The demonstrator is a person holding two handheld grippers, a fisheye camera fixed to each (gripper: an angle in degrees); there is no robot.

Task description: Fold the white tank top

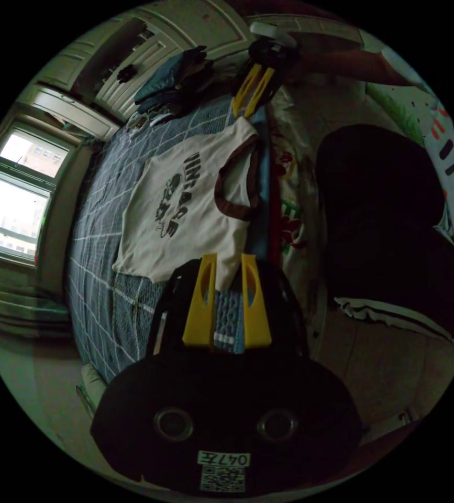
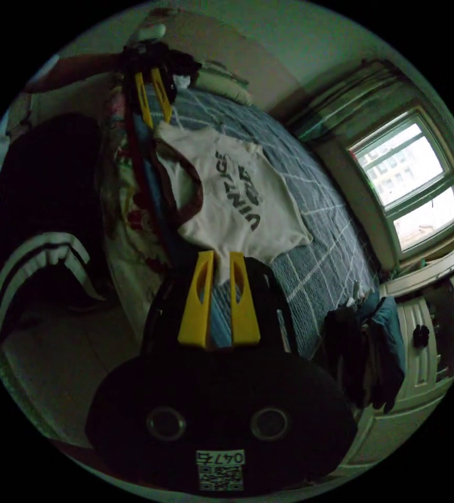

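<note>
Bed (image 1: pixel 101 220): blue checked cover, biggest item in both views; window (image 1: pixel 17 204) at its far side.
Left gripper view extra: pile of dark/teal clothes (image 1: pixel 172 84) on bed near a white cabinet; person's printed white top w/ letters at frame edge.
Right gripper view extra: dark clothes hung over a white cabinet (image 2: pixel 420 335) by the bed; pillow (image 2: pixel 224 81) at far end of bed.
White tank top (image 1: pixel 190 209): lies flat on bed, near the edge where the person stands; print faces up. Long axis across the bed: brown-trimmed neck/straps toward person's side, hem toward window side.
Person: dark shorts w/ white stripes (image 2: pixel 43 251), just beside the bed edge.
Left gripper (image 1: pixel 228 272): yellow jaws narrowly apart, white strap fabric betw. them; clamped on tank top strap, jaws touching cloth both sides.
Right gripper (image 2: pixel 218 270): same, jaws narrowly apart w/ tip of other strap betw. them; gripping it.
</note>
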